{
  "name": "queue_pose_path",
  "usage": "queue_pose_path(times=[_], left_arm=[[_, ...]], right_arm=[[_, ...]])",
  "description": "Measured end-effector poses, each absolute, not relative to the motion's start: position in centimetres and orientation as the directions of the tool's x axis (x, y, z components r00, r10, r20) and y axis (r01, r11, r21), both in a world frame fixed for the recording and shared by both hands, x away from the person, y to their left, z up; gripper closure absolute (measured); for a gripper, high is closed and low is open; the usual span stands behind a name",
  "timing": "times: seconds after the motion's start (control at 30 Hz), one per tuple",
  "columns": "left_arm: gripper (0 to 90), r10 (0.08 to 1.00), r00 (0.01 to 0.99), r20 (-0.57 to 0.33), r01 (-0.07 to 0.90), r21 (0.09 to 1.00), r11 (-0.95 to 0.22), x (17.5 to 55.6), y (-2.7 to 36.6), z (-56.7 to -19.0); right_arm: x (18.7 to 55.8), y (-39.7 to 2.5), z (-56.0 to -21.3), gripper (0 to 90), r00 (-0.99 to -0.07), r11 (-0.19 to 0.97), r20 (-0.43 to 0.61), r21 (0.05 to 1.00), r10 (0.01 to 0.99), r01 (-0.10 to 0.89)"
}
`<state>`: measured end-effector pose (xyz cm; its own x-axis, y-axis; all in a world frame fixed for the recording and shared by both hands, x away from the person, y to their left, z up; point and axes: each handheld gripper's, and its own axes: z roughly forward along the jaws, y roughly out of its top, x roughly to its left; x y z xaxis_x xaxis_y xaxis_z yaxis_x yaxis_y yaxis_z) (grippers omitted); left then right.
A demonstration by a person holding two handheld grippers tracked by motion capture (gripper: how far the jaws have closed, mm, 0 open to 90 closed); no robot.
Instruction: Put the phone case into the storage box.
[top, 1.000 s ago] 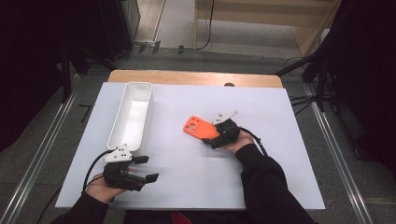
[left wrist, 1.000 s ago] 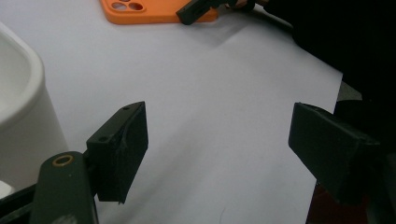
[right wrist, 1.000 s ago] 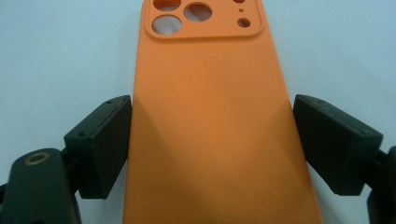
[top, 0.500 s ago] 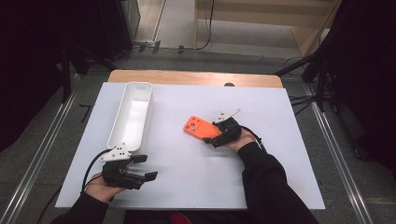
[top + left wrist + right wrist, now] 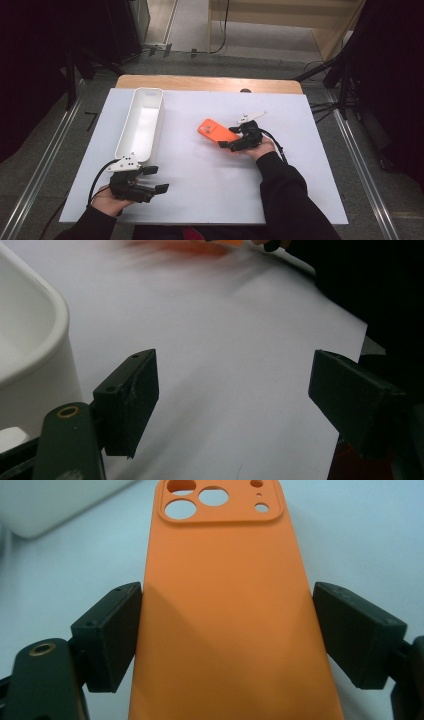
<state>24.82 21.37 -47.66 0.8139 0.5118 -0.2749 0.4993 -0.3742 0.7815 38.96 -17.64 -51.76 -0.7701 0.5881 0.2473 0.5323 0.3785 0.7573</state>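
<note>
Desk inventory: two hand-held tongs, one orange phone case, one white tray.

Lower left of the high view: left tongs (image 5: pixel 155 180) in the person's left hand (image 5: pixel 107 200), jaws wide apart, nothing between them, over the white sheet (image 5: pixel 200 185) covering the desk (image 5: pixel 210 83); centre right: right tongs (image 5: pixel 227 140) in the right hand (image 5: pixel 260 147), jaws set against both long edges of the orange phone case (image 5: pixel 216 131), clamped on it; the case lies back up, camera cut-outs at the far end; upper left: long white tray (image 5: pixel 141 124), just beyond the left tongs, well apart from the case.
</note>
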Motion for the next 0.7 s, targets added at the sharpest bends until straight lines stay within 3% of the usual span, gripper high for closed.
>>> queue_pose_path(times=[0.7], left_arm=[[20.9,0.471,0.801,-0.369,0.567,0.720,-0.401,24.7,18.8,-46.6]], right_arm=[[35.9,-19.5,-49.2,14.8,-0.587,0.078,0.500,0.715,0.637,0.694]])
